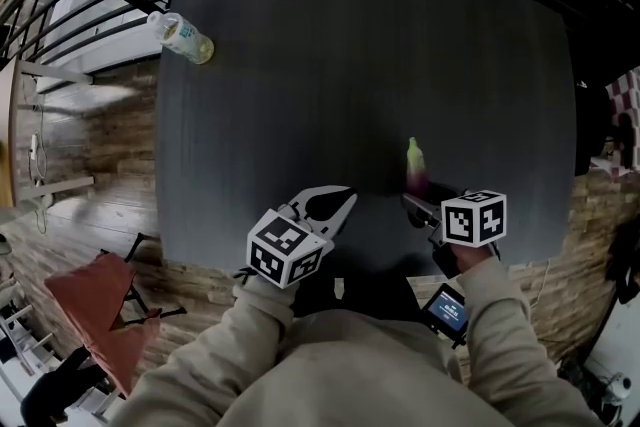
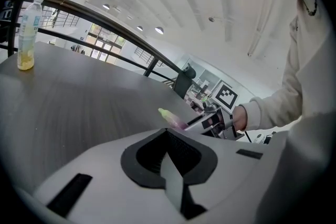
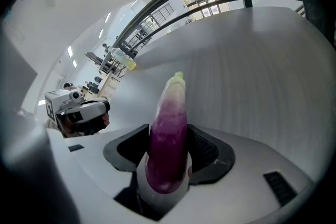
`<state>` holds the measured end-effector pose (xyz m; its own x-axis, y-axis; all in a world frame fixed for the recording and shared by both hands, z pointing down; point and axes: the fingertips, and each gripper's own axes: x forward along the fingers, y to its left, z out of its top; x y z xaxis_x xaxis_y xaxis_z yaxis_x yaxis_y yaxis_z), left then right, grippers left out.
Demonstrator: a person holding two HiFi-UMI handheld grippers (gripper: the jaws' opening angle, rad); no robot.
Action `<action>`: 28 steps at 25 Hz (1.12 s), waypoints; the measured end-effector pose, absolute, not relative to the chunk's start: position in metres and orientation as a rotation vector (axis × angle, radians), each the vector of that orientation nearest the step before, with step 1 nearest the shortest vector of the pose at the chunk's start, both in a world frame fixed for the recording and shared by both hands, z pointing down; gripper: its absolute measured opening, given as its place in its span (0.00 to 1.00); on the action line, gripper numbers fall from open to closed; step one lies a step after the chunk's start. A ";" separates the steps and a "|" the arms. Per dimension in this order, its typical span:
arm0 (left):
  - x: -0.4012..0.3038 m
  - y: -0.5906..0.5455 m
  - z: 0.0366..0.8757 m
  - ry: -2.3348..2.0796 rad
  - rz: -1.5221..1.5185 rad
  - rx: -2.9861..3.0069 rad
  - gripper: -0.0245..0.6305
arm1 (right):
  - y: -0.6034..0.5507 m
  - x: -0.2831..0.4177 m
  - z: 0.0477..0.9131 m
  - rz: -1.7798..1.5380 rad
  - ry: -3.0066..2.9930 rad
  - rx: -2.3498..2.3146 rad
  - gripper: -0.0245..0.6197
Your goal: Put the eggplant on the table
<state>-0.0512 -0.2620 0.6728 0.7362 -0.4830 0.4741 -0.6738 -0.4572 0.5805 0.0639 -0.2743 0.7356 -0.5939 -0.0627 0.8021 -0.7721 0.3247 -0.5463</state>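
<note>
**A:** Where is the eggplant (image 3: 168, 134) right now?

**B:** It is in the right gripper (image 1: 419, 204). The pads clamp its purple lower end, and the pale green tip points away over the dark table (image 1: 300, 65), close to the near edge. The jaws stand fairly wide only because the eggplant fills them.

**A:** Is it down on the table?

**B:** I can't tell whether it touches. It slants down toward the surface and seems to sit just above it. I'd say this is the placing step, not yet done.

**A:** And the left gripper (image 2: 168, 136)?

**B:** Its jaws are together with nothing between them. It sits just beside the right one at the near edge and plays no part that I can see.

**A:** What does the next move call for?

**B:** Probably laying the eggplant flat along the tabletop before the jaws part, since a rounded body could roll. Then the gripper should draw straight back so the pads don't drag it. The bottle (image 1: 186, 37) stands well apart at the far left corner, so it is no obstacle.
</note>
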 end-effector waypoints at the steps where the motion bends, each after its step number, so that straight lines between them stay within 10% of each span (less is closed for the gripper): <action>1: -0.051 -0.262 0.674 -0.869 0.307 2.143 0.04 | -0.274 0.065 0.738 1.303 -1.899 0.736 0.40; 28: -0.062 -0.251 0.681 -0.885 0.324 2.106 0.04 | -0.260 0.085 0.779 1.361 -1.852 0.708 0.41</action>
<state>-0.0623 -0.2510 0.6806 0.7209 -0.4812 0.4987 -0.6895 -0.4253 0.5863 0.0853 -0.2597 0.7788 -0.5897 -0.0147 0.8075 -0.7750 0.2917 -0.5606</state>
